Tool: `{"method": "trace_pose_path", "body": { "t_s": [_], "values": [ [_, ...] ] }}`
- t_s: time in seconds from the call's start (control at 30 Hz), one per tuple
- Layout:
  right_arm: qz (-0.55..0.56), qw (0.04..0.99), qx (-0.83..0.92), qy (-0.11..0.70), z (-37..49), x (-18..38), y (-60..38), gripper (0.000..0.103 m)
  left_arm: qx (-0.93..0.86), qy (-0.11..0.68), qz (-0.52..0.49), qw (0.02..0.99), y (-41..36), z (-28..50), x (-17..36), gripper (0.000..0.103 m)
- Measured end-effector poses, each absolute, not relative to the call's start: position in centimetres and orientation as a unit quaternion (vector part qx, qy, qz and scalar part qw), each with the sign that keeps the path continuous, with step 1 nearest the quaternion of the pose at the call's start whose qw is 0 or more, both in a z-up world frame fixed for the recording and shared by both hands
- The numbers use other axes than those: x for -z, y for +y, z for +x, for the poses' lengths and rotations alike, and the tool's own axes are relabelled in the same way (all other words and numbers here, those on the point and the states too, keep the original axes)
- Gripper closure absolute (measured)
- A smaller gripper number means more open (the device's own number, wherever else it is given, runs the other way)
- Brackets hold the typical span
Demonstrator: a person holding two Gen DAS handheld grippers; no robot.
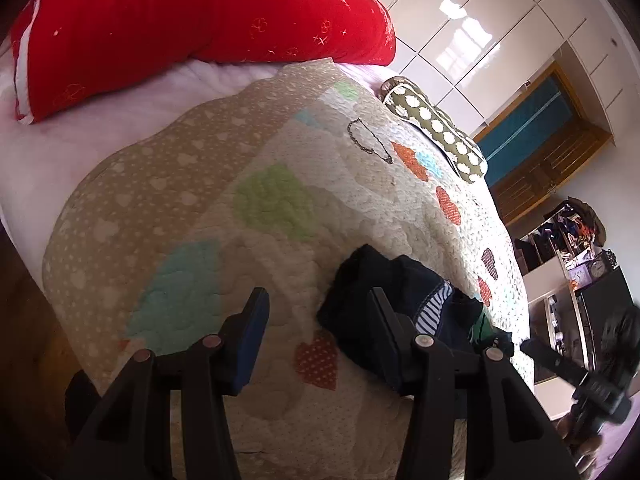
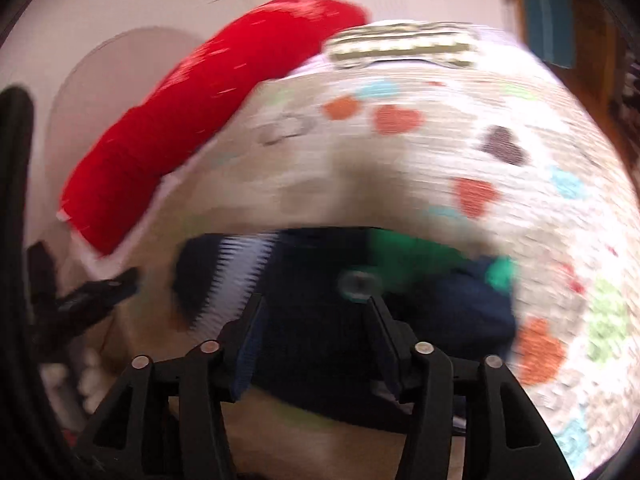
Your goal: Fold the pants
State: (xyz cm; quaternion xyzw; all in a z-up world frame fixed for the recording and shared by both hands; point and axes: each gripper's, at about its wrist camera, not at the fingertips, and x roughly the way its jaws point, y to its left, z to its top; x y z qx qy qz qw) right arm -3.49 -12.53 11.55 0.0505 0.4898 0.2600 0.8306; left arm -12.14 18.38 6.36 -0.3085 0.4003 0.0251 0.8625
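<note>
The dark navy pants (image 1: 384, 280) lie bunched on a quilted heart-pattern bedspread (image 1: 256, 184), with a blue-and-white striped lining and a bit of green showing. My left gripper (image 1: 318, 300) is open and empty, just above the quilt, its right finger at the pants' left edge. In the blurred right wrist view the pants (image 2: 320, 328) fill the space between the fingers of my right gripper (image 2: 316, 308), which is open just above them. The other gripper (image 2: 84, 296) shows at the left edge there.
A red quilt (image 1: 192, 20) lies folded at the bed's far side. An olive dotted pillow (image 1: 436, 128) sits at the head. White wardrobes (image 1: 500, 40), a wooden door and a cluttered shelf (image 1: 572, 248) stand beyond the bed's right edge.
</note>
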Motion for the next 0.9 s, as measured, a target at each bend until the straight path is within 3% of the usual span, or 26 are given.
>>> {"method": "trace_pose_path", "body": {
  "t_s": [0.17,0.33,0.47,0.6,0.63,0.7,0.73,0.77,0.9],
  "values": [
    [0.038,0.774,-0.315,0.549,-0.4,-10.0,-3.2,0.044,-0.033,0.396,-0.292,0.87,18.8,-13.2,-6.5,0.054],
    [-0.055,0.726,-0.299,0.617,1.7,-5.9,5.0,0.04,-0.024,0.401,-0.297,0.866,19.1,-13.5,-5.8,0.054],
    [-0.16,0.72,-0.258,0.624,1.9,-2.8,9.0,0.028,-0.019,0.405,-0.299,0.864,19.3,-13.8,-5.1,0.054],
    [-0.195,0.713,-0.234,0.632,2.1,-1.5,9.8,0.027,-0.021,0.409,-0.305,0.86,19.7,-13.9,-4.4,0.054],
    [-0.196,0.71,-0.235,0.634,2.2,-1.3,9.8,0.028,-0.02,0.409,-0.309,0.858,19.8,-14.0,-4.2,0.054],
    [-0.205,0.711,-0.233,0.631,2.3,-1.3,9.5,0.042,-0.021,0.408,-0.308,0.859,19.8,-14.0,-4.2,0.054],
    [-0.213,0.715,-0.228,0.626,2.3,-1.4,9.3,0.058,-0.019,0.407,-0.308,0.86,19.7,-14.1,-4.2,0.054],
    [-0.213,0.716,-0.23,0.623,2.5,-1.4,9.5,0.066,-0.014,0.405,-0.307,0.861,19.4,-14.1,-4.3,0.054],
    [-0.17,0.725,-0.248,0.62,3.1,-2.7,7.3,0.073,0.016,0.403,-0.292,0.867,17.5,-13.7,-4.9,0.053]
  ]
}}
